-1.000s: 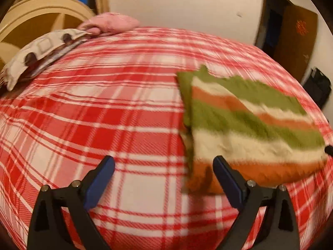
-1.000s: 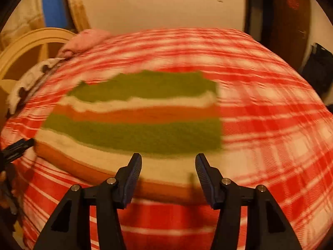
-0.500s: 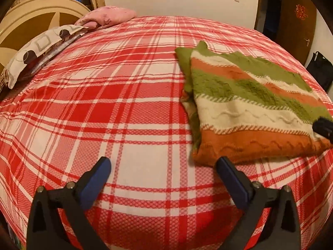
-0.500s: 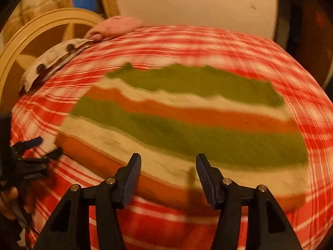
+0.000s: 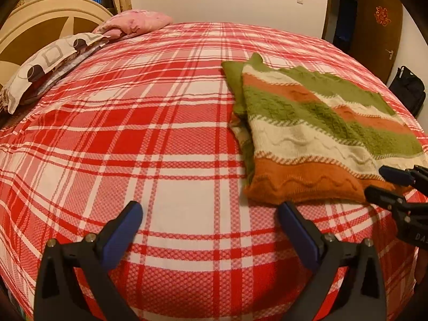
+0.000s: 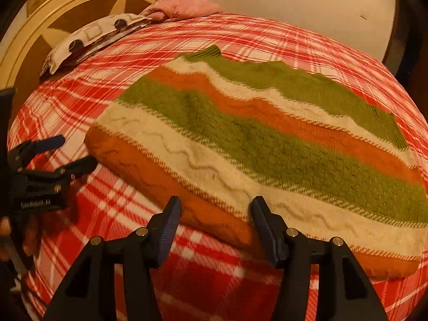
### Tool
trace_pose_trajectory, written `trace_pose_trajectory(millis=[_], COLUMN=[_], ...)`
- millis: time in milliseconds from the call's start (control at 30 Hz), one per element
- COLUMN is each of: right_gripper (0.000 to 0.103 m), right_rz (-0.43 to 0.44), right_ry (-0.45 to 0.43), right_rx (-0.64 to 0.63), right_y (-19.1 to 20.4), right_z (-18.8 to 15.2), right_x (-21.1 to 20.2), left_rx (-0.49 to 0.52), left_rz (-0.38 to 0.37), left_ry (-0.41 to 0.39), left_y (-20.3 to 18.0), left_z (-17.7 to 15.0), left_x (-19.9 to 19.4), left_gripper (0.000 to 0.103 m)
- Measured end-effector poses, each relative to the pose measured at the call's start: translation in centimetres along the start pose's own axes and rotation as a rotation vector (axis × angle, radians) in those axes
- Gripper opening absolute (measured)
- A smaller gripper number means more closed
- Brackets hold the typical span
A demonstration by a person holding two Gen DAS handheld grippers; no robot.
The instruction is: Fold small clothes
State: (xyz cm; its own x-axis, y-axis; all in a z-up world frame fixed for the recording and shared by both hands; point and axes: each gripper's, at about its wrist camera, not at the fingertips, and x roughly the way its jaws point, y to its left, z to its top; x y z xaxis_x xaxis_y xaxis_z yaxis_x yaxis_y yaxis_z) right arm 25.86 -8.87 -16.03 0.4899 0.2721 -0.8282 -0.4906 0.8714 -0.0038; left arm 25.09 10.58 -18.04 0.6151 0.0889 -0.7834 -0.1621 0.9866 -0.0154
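Note:
A knitted sweater with green, orange and cream stripes (image 5: 315, 133) lies folded flat on the red plaid bed cover (image 5: 133, 133). It fills the middle of the right wrist view (image 6: 254, 139). My left gripper (image 5: 211, 227) is open and empty over bare cover, left of the sweater's orange hem. It also shows at the left of the right wrist view (image 6: 67, 152). My right gripper (image 6: 215, 224) is open and empty just above the orange hem edge. Its fingertips (image 5: 393, 175) show at the right of the left wrist view, by the hem's corner.
A patterned pillow (image 5: 45, 64) and a pink bundle (image 5: 133, 22) lie at the far left by the round headboard (image 5: 40, 21). A brown door (image 5: 377, 26) and a black bag (image 5: 406, 88) stand beyond the bed at the right.
Both grippers have drawn back toward the near edge of the bed. The right gripper has swung to the left along the orange hem. Both stay open.

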Motion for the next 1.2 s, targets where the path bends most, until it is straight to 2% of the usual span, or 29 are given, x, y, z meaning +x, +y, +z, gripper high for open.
trace_pose_trajectory(millis=[133, 300, 467, 533, 600, 767, 900, 967, 1000, 1033, 1100, 1133, 1200], right_gripper=[0.056, 0.056, 0.056, 0.056, 0.056, 0.056, 0.056, 0.056, 0.048, 0.026, 0.017, 0.014, 0.012], right_rz=[-0.047, -0.019, -0.03, -0.017, -0.042, -0.108, -0.2, -0.221, -0.198, -0.181, -0.178, -0.166, -0.139], right_ry=[-0.02, -0.123, -0.151, -0.145, -0.149, -0.174, -0.204, -0.229, -0.221, -0.212, -0.218, -0.219, -0.22], right_rx=[-0.043, -0.128, -0.216, -0.261, -0.321, -0.443, -0.488, -0.482, -0.464, -0.461, -0.465, -0.46, -0.43], right_y=[0.8, 4.2, 7.7, 9.2, 11.2, 14.9, 15.8, 15.6, 15.2, 15.2, 15.1, 15.1, 14.7], right_z=[-0.2, 1.5, 3.4, 3.5, 3.3, 2.6, 2.6, 2.9, 3.1, 3.2, 3.1, 3.1, 3.3], right_x=[-1.2, -3.1, -1.9, -1.2, -0.5, 0.8, 1.9, 2.2, 2.5, 2.6, 2.4, 2.3, 2.0], left_rx=[-0.005, -0.087, -0.171, -0.195, -0.21, -0.245, -0.283, -0.288, -0.283, -0.275, -0.267, -0.257, -0.252], left_rz=[-0.019, 0.002, 0.03, 0.034, 0.031, -0.013, -0.107, -0.117, -0.127, -0.151, -0.187, -0.231, -0.287], left_ry=[-0.003, -0.038, -0.059, -0.058, -0.054, -0.042, -0.046, -0.057, -0.062, -0.068, -0.071, -0.067, -0.058], left_y=[0.8, 4.3, 7.5, 8.5, 9.4, 11.0, 12.4, 12.8, 12.8, 12.9, 12.8, 12.6, 12.4], left_z=[-0.5, -0.9, -0.6, -0.4, -0.2, 0.3, 1.6, 2.4, 2.7, 3.3, 4.3, 5.0, 6.2], left_x=[-1.0, -2.4, -3.0, -2.9, -2.7, -2.1, -1.6, -1.4, -1.4, -1.2, -0.8, -0.4, 0.3], left_gripper=[0.103, 0.103, 0.103, 0.103, 0.103, 0.103, 0.103, 0.103, 0.103, 0.103, 0.103, 0.103, 0.103])
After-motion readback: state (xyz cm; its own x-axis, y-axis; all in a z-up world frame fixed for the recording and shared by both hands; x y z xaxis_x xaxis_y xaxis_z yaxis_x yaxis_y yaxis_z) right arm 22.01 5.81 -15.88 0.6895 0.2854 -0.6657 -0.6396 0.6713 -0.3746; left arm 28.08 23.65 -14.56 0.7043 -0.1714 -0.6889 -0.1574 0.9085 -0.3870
